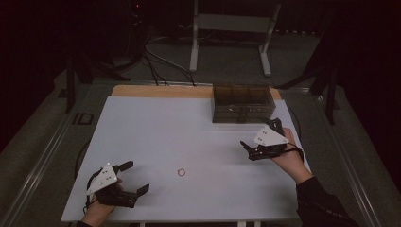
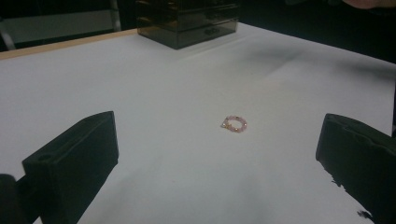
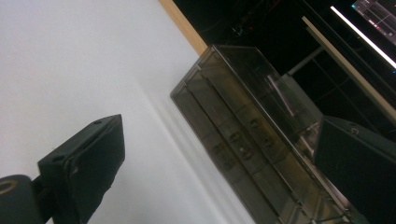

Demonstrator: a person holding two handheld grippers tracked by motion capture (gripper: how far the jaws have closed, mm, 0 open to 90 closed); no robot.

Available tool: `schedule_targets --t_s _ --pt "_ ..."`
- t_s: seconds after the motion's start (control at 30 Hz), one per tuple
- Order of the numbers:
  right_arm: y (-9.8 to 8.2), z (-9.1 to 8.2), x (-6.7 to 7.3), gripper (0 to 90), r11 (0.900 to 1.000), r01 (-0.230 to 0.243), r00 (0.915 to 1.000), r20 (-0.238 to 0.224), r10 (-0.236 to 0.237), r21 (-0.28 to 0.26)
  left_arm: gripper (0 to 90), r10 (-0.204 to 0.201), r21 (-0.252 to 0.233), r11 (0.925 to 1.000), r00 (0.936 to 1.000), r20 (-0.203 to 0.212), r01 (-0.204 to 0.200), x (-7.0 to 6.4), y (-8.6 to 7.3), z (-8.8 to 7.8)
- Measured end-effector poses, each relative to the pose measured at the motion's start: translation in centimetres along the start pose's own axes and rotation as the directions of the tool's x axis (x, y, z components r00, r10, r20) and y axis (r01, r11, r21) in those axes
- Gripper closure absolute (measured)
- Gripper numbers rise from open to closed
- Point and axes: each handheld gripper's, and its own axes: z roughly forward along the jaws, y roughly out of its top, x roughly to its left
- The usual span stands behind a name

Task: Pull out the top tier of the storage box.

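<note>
Here my left gripper (image 1: 134, 178) has its jaws wide apart and bare, and the small pink bead ring (image 2: 234, 123) lies flat on the white table (image 1: 161, 137) ahead of them, between their lines but untouched. My right gripper (image 1: 259, 135) is spread too, empty, with the dark clear drawer box (image 3: 261, 140) just beyond its jaws.

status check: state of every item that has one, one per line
left gripper: open, empty, aimed at the bracelet
right gripper: open, empty, facing the drawer box
bead bracelet: flat on the table, untouched
drawer box: upright at the table's far edge, drawers look shut
</note>
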Motion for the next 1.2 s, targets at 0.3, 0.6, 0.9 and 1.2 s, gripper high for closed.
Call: schedule_targets --t_s 0.3,0.6,0.9,1.2 --pt "-0.2 0.9 0.1 2.5 0.994 0.089 0.9956 0.022 -0.091 0.064 0.0 -0.003 -0.005 1.0 1.0 0.0 0.003 0.0 0.1 0.0" --pt "-0.2 2.2 0.5 2.5 0.973 0.179 0.9814 0.041 -0.187 0.148 0.0 0.002 0.006 1.0 1.0 0.002 -0.002 0.0 0.0 0.0" --pt "-0.6 3.7 1.4 2.6 0.912 0.316 0.9361 0.069 -0.345 0.261 0.0 -0.002 -0.007 1.0 1.0 0.004 0.002 0.0 0.0 0.0" --pt "-0.5 4.8 1.2 6.2 0.89 0.342 0.9182 0.095 -0.385 0.301 0.0 0.001 0.004 1.0 1.0 0.004 -0.001 0.0 0.0 0.0"
